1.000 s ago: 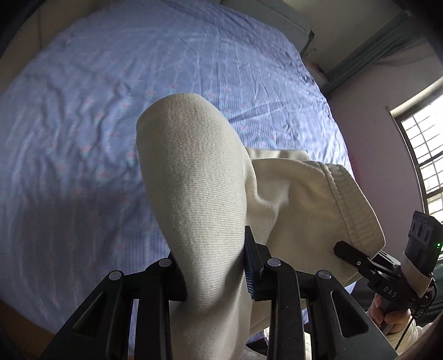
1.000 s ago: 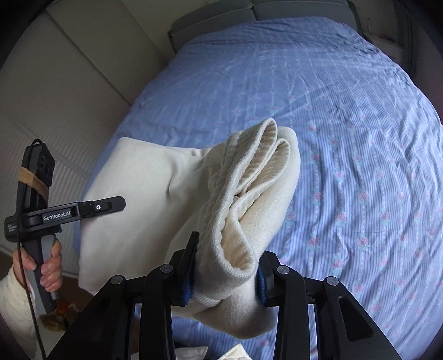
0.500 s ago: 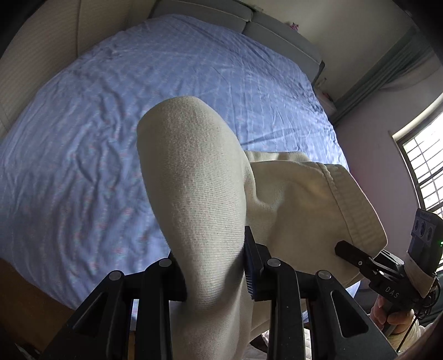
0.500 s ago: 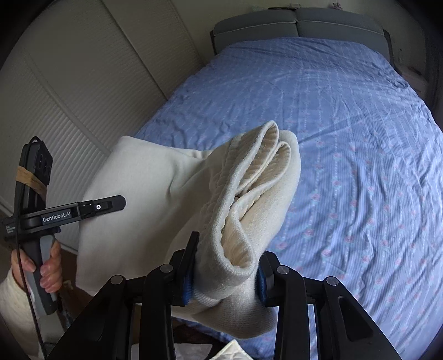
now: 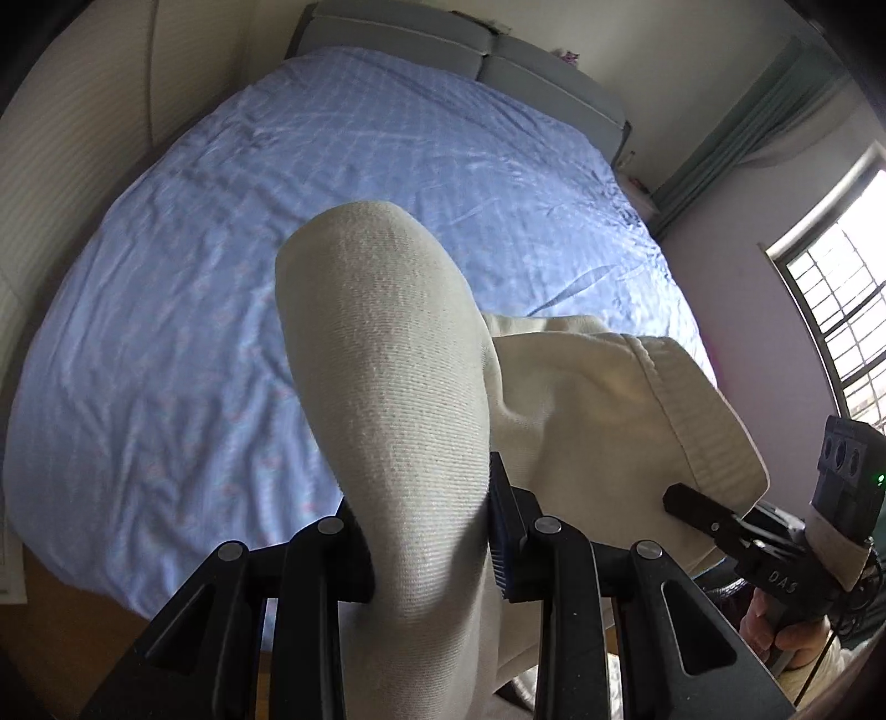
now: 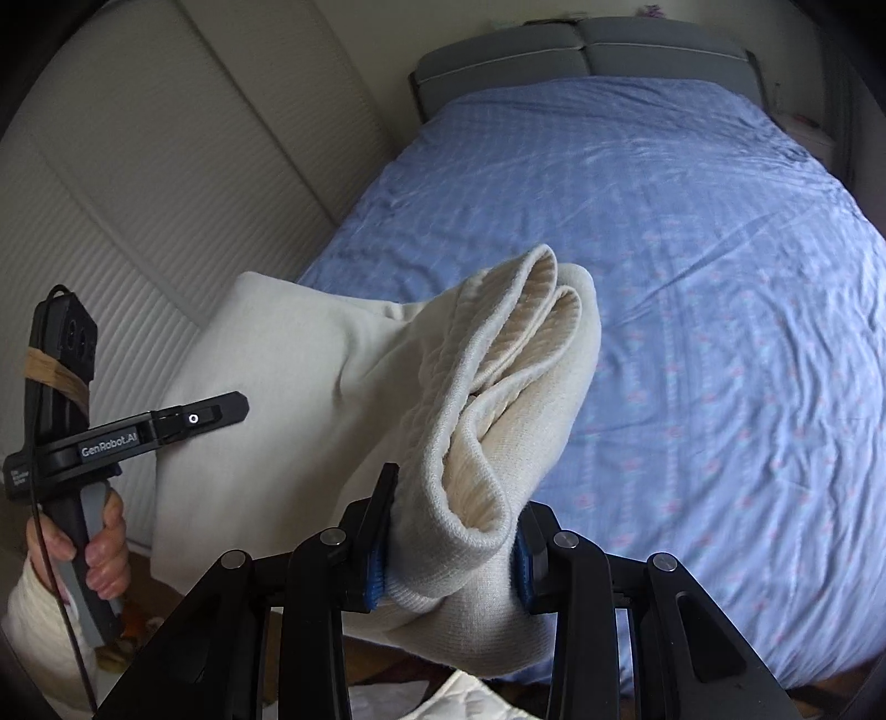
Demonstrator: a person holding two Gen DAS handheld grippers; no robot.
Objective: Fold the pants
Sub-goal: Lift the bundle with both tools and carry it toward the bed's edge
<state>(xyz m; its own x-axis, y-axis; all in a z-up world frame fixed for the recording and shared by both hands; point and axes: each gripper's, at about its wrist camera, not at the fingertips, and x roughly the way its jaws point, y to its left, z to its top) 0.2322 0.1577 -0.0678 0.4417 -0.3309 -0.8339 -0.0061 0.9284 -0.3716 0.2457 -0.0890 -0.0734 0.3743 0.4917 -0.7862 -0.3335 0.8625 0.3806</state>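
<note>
A pair of cream, ribbed-knit cotton pants (image 5: 387, 387) fills the centre and lower half of both wrist views, lifted clear of the wide bed covered in a pale blue patterned sheet (image 5: 194, 332) that spreads across the upper part of each frame. The left gripper (image 5: 429, 531), at the bottom centre of its own view, is clamped on a thick rounded fold of the fabric, which bulges upward between its black fingers. The right gripper (image 6: 448, 545), at the bottom centre of its view, pinches a bunched, layered edge of the pants between blue-padded fingers (image 6: 376, 565), the hemmed ends sticking up toward mid-frame. A grey padded headboard (image 6: 581, 50) sits at the top edge, and a barred window (image 5: 830, 310) shows at the right edge of the left wrist view.
</note>
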